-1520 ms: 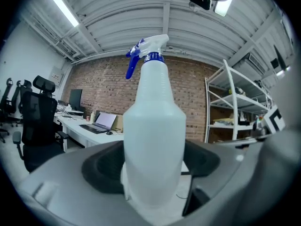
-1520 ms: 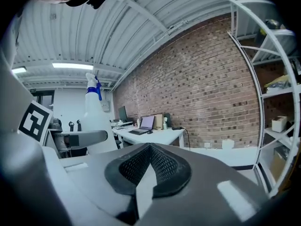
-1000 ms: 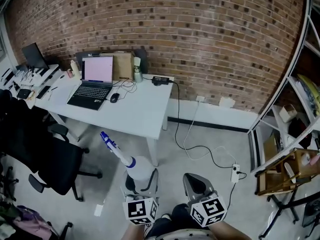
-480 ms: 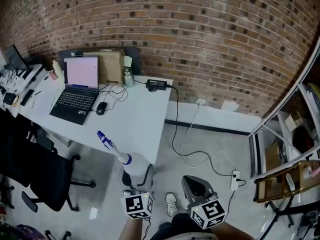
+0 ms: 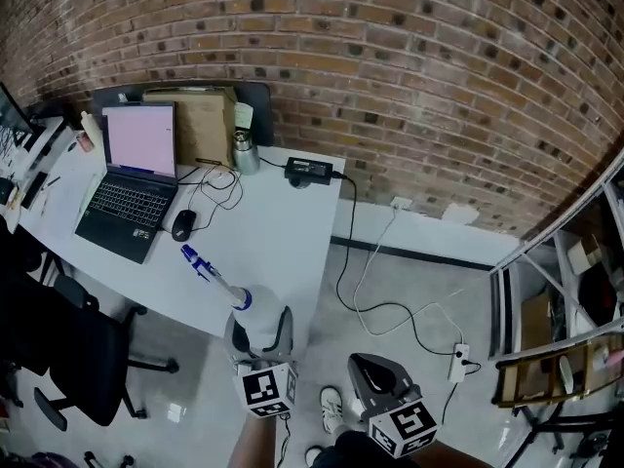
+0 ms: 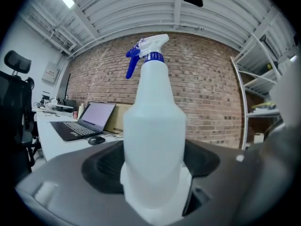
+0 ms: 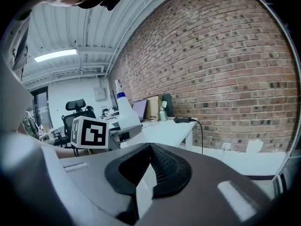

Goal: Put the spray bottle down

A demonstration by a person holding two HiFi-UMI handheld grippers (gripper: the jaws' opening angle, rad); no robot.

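A white spray bottle (image 5: pixel 237 302) with a blue trigger head hangs tilted over the near edge of the white table (image 5: pixel 283 224). My left gripper (image 5: pixel 258 335) is shut on its lower body. In the left gripper view the spray bottle (image 6: pixel 155 121) stands upright between the dark jaws, and the left gripper (image 6: pixel 154 175) clamps its base. My right gripper (image 5: pixel 376 374) hangs to the right over the floor. The right gripper (image 7: pixel 147 174) is shut with nothing in it. Its view also shows the spray bottle (image 7: pixel 123 110) off to the left.
On the table are an open laptop (image 5: pixel 132 164), a mouse (image 5: pixel 181 225), a cardboard box (image 5: pixel 200 115), a metal flask (image 5: pixel 242 152) and a power adapter (image 5: pixel 310 171). A black office chair (image 5: pixel 58 349) stands at left. A cable and power strip (image 5: pixel 458 362) lie on the floor; metal shelving (image 5: pixel 565 300) stands at right.
Both grippers have moved forward toward the table. The bottle, still held in the left gripper, now hangs over the table's near edge instead of over the floor.
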